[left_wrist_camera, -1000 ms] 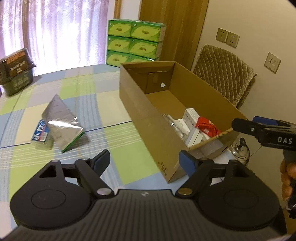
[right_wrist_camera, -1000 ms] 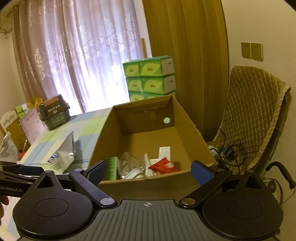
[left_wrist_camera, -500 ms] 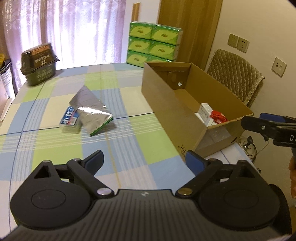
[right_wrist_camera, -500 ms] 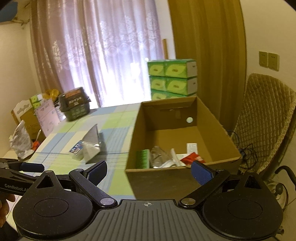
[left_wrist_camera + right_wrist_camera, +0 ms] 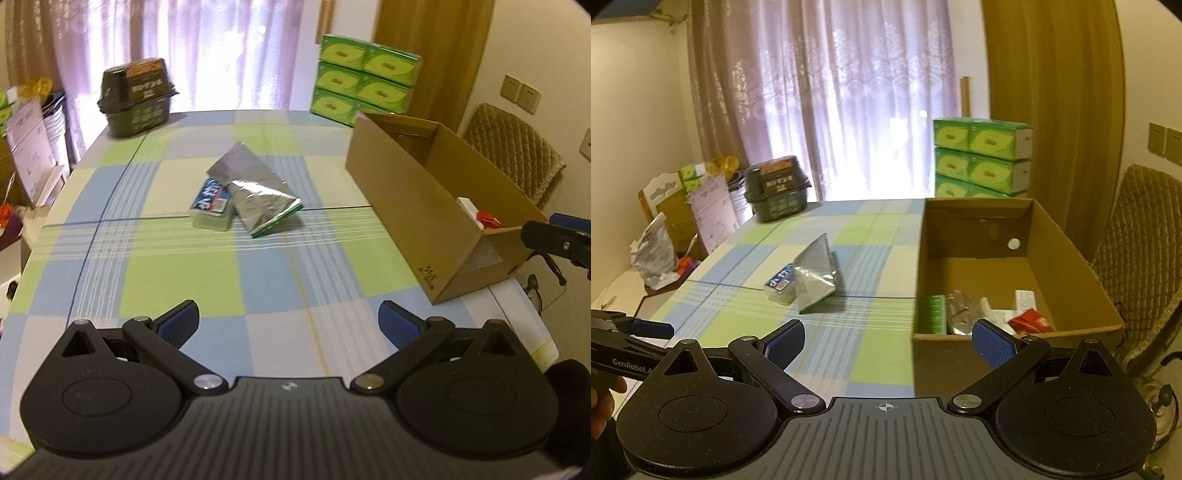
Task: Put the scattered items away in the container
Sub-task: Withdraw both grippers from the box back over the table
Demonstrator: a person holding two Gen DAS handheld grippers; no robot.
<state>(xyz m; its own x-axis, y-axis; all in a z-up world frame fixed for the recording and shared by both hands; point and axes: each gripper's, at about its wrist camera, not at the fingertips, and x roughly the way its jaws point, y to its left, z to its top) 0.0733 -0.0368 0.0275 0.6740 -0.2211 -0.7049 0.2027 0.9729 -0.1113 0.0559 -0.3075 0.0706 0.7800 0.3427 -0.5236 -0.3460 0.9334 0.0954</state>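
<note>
A silver foil pouch [image 5: 258,192] [image 5: 815,278] lies mid-table, leaning against a small blue-and-white packet [image 5: 212,201] [image 5: 780,283] on its left. The open cardboard box [image 5: 424,206] [image 5: 1067,254] stands at the table's right edge and holds several items, among them a green pack [image 5: 931,314] and a red wrapper [image 5: 1031,321]. My left gripper [image 5: 288,325] hangs open over the near table, well short of the pouch. My right gripper [image 5: 886,341] is open and empty at the box's near left corner; it also shows as a black finger [image 5: 557,242] beside the box.
A dark plastic basket [image 5: 138,98] sits at the table's far left corner. Green tissue boxes [image 5: 364,79] are stacked behind the cardboard box. A quilted chair [image 5: 1137,251] stands right of the table. Cartons and bags [image 5: 661,247] crowd the floor at left. A hand [image 5: 602,398] grips the left tool.
Both grippers have pulled back and up from the box, so more of the checked tablecloth shows. The left view has swung left toward the pouch and packet. Both stay open and empty.
</note>
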